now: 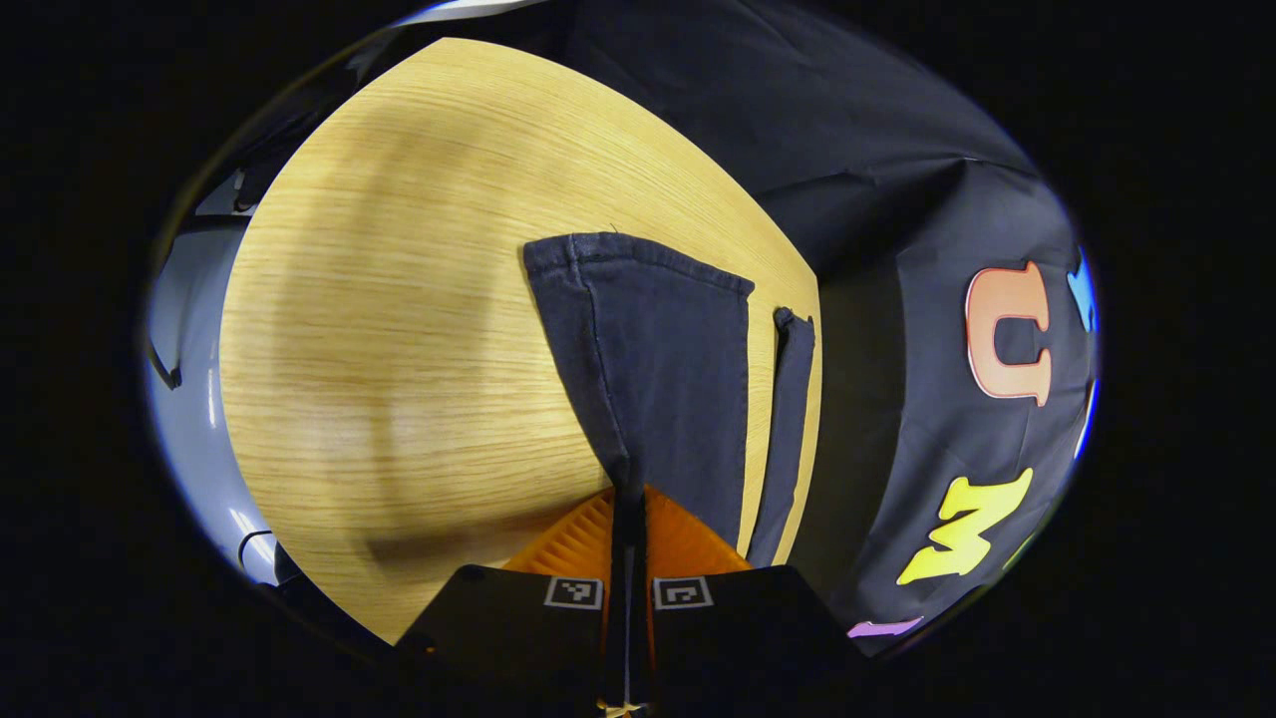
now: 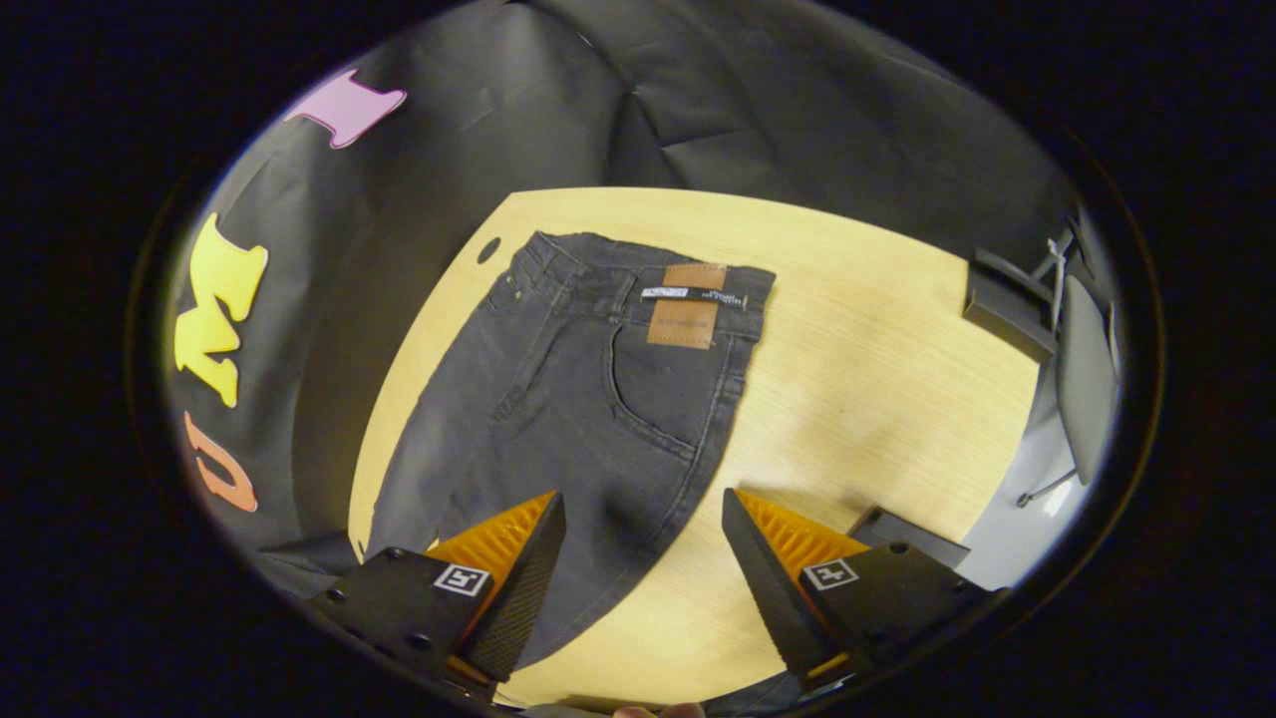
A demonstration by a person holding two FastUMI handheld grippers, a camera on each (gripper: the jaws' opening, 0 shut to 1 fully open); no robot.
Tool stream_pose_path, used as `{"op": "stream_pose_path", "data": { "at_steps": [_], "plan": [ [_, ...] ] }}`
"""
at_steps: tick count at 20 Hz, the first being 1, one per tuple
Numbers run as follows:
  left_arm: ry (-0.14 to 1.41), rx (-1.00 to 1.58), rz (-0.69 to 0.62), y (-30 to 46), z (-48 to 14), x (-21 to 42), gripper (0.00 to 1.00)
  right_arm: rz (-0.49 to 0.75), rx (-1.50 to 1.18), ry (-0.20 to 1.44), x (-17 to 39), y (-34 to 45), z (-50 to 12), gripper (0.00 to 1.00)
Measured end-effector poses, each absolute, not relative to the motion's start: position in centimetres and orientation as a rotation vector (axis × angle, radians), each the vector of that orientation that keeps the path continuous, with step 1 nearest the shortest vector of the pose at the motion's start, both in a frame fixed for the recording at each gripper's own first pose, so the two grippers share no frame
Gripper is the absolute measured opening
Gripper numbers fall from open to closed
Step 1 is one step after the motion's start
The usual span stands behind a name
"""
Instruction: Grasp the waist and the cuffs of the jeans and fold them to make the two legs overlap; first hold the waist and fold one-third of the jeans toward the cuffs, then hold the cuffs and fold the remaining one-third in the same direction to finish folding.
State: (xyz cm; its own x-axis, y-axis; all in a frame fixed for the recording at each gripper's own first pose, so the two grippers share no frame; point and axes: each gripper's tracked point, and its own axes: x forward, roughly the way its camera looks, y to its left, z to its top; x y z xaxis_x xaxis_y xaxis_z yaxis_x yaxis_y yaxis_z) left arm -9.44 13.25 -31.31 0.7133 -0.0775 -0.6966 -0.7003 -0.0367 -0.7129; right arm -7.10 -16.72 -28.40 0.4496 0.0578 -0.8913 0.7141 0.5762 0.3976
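While the left tool [image 1: 628, 499] is clamping narrow on the cuff end of the jeans [image 1: 658, 369] to carry one leg across, the right tool [image 2: 643, 538] is hovering wide open over the waist half lying on the surface [image 2: 877, 379].

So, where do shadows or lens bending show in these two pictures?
Left gripper view: broad soft shadows cross the pale wooden table, whose edge bends into a curve. Right gripper view: the dark denim jeans look sharp; a shadow lies near the right gripper, which is open.
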Motion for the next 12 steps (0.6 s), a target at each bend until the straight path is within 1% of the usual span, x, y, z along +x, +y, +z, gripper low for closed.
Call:
{"op": "stream_pose_path", "data": {
  "at_steps": [2,5,6,7,8,9,10,12],
  "plan": [
    [0.660,-1.549,0.565,13.3,-31.4,-9.4,0.05,-0.464,0.935,1.051,-6.5,-16.1,-28.9,0.98],
    [0.663,-1.542,0.566,13.3,-31.4,-9.5,0.05,-0.459,0.987,1.002,-5.0,-16.2,-29.0,0.96],
    [0.665,-1.541,0.565,13.3,-31.4,-9.4,0.05,-0.460,1.006,0.983,-4.5,-16.3,-29.0,0.89],
    [0.668,-1.538,0.563,13.3,-31.4,-9.4,0.05,-0.454,1.024,0.963,-4.1,-16.2,-29.2,0.93],
    [0.669,-1.536,0.562,13.3,-31.4,-9.5,0.05,-0.454,1.037,0.952,-3.8,-16.3,-29.4,0.83],
    [0.671,-1.538,0.562,13.3,-31.5,-9.5,0.05,-0.448,1.047,0.931,-3.6,-16.4,-29.7,0.77],
    [0.672,-1.540,0.561,13.3,-31.5,-9.4,0.05,-0.454,1.031,0.944,-3.6,-16.6,-30.5,0.73],
    [0.674,-1.534,0.556,13.4,-31.4,-9.3,0.05,-0.473,1.073,0.927,-4.4,-17.7,-30.4,0.32]
  ]
}}
